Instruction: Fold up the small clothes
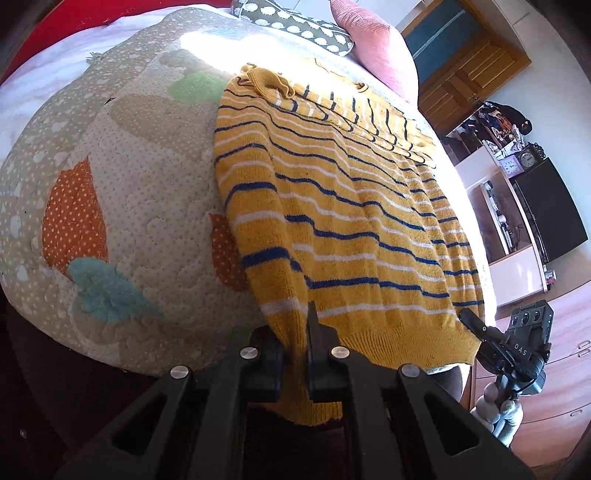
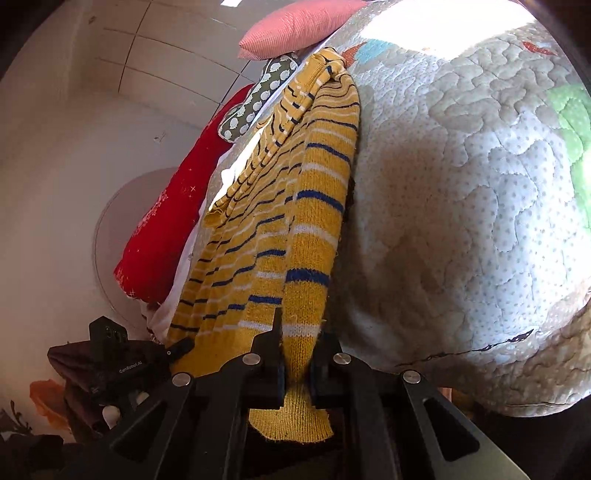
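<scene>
Ahead of both claws a quilted bed (image 1: pixel 122 206) carries the striped sweater (image 1: pixel 343 206); pillows (image 1: pixel 373 40) lie beyond. Left claw (image 1: pixel 295 354) and right claw (image 2: pixel 297 360) each clamp its near edge.

The knitted sweater (image 1: pixel 354 221) is mustard yellow with thin navy-blue and white stripes, its ribbed hem plain yellow. Under the sweater, the quilted bedspread (image 1: pixel 147 192) is pale beige with white dots and orange, teal and green patches. Beyond the sweater lie a pink ribbed pillow (image 1: pixel 373 40), an olive cushion (image 1: pixel 295 26) with white shapes, and a red blanket (image 2: pixel 173 221).
</scene>
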Available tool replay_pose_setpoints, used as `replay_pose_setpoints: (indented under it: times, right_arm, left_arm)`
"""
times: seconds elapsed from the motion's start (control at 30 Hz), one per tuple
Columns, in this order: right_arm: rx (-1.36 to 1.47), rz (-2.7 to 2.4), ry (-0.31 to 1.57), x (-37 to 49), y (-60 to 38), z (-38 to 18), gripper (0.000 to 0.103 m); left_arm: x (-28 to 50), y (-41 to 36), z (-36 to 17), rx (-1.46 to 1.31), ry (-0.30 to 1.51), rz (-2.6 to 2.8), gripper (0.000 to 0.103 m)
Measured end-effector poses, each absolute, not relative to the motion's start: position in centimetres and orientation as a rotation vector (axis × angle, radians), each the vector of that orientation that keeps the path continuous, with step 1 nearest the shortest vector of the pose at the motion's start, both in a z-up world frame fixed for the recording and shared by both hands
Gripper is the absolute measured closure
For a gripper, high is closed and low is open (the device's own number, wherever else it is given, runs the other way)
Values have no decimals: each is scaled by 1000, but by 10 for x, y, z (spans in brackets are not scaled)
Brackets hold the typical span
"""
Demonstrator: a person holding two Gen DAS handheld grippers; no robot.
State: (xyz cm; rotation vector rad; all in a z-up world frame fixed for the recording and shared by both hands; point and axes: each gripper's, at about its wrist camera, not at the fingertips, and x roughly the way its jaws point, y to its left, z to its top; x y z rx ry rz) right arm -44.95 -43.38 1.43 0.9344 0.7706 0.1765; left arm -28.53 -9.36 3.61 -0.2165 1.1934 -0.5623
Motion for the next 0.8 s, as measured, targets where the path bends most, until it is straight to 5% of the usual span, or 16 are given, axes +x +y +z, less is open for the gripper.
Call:
replay_pose_setpoints:
  times: [0.57, 0.8]
  right_arm:
    - [798, 249, 656, -327, -447, 89, 94]
    - [758, 212, 638, -257, -473, 116, 94]
  left_arm:
    - [-177, -138, 114, -179, 970, -558, 95]
    - [-91, -174, 120, -218, 1010, -539, 95]
